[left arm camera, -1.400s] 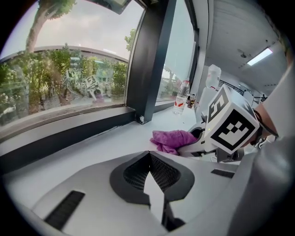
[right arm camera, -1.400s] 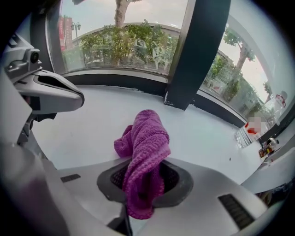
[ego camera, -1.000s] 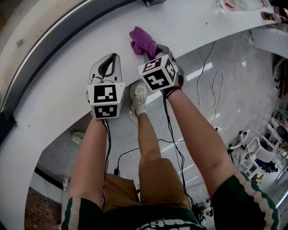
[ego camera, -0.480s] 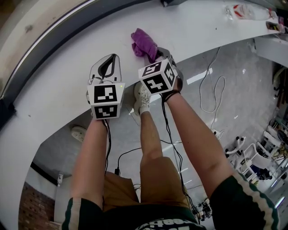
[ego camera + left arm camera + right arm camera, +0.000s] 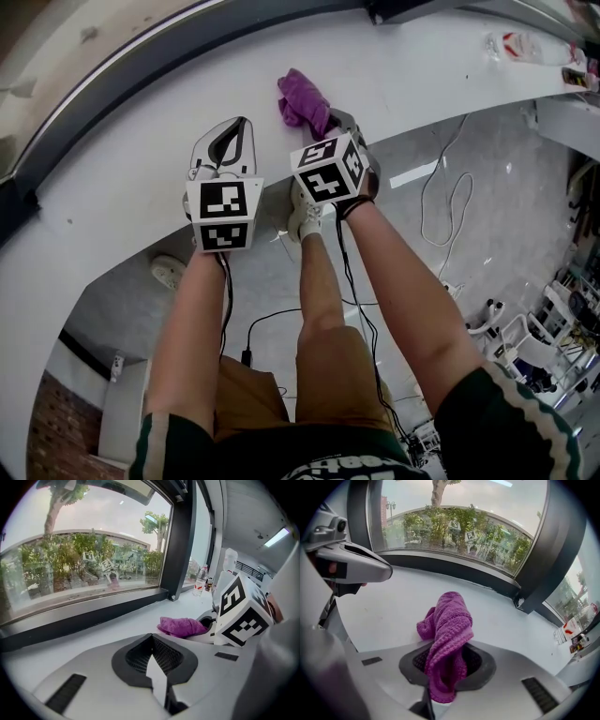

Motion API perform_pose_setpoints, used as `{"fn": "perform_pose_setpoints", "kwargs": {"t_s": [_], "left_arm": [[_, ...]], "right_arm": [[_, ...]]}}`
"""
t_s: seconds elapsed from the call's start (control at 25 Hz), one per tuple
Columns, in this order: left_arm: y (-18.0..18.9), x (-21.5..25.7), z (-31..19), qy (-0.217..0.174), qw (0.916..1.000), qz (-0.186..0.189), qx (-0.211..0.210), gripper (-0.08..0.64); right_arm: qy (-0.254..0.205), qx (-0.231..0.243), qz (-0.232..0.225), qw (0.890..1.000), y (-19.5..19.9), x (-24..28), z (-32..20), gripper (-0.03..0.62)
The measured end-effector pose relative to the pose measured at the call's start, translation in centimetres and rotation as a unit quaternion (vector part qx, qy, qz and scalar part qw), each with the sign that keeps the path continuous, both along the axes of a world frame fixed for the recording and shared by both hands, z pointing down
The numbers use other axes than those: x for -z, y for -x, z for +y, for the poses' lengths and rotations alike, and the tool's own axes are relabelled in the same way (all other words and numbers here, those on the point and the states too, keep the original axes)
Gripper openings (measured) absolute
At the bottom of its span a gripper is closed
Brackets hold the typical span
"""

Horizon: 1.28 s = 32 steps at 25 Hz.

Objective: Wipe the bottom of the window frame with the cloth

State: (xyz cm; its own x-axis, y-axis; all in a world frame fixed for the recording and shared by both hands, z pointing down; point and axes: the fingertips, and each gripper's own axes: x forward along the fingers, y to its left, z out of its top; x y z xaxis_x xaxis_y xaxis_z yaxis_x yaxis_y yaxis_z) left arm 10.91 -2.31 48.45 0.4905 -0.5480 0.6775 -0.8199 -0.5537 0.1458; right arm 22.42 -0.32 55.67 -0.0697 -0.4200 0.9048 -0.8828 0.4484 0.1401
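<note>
A purple cloth (image 5: 448, 639) is pinched in my right gripper (image 5: 443, 681), its bunched end sticking out over the white sill (image 5: 131, 178). In the head view the cloth (image 5: 302, 101) lies just ahead of the right gripper (image 5: 330, 122). The dark bottom rail of the window frame (image 5: 454, 571) runs across beyond it, a stretch of sill away. My left gripper (image 5: 225, 141) rests to the left over the sill, jaws together with nothing between them (image 5: 157, 677). From the left gripper view the cloth (image 5: 180, 626) sits to the right.
A dark vertical mullion (image 5: 539, 569) meets the rail at the right. A plastic bottle (image 5: 520, 44) and small items lie far right on the sill. Below the sill are the person's legs, a shoe (image 5: 305, 214), white cables (image 5: 441, 202) and equipment on the floor.
Both grippers and the cloth hold the same place against the sill; only the head camera has shifted a little, so the scene sits slightly lower and to the right.
</note>
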Motion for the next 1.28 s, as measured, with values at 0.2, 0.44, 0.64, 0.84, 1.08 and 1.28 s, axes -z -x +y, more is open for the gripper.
{"fn": "perform_pose_setpoints", "kwargs": {"t_s": [0.2,0.44,0.64,0.84,1.08,1.28], "left_arm": [[2.4,0.1,0.5,-0.001,0.9999,-0.005,0.013,0.009],[4.9,0.2,0.9,-0.002,0.9995,-0.007,0.031,0.009],[6.9,0.4,1.3,-0.006,0.9991,-0.011,0.04,0.009],[9.0,0.4,1.8,-0.006,0.9986,-0.013,0.051,0.009],[11.9,0.6,2.2,-0.008,0.9977,-0.01,0.067,0.009],[14.1,0.6,2.7,-0.007,0.9973,-0.01,0.073,0.009]], "right_arm": [[0.001,0.007,0.001,1.0,1.8,0.0,0.2,0.087],[0.003,0.019,0.0,1.0,4.0,-0.2,0.4,0.087],[0.005,0.027,-0.001,1.0,5.8,-0.2,0.5,0.087],[0.004,0.034,0.001,0.999,7.4,-0.2,0.7,0.087],[-0.001,0.048,0.005,0.999,10.2,0.0,0.8,0.087],[0.001,0.06,0.003,0.998,13.0,-0.1,1.3,0.087]]}}
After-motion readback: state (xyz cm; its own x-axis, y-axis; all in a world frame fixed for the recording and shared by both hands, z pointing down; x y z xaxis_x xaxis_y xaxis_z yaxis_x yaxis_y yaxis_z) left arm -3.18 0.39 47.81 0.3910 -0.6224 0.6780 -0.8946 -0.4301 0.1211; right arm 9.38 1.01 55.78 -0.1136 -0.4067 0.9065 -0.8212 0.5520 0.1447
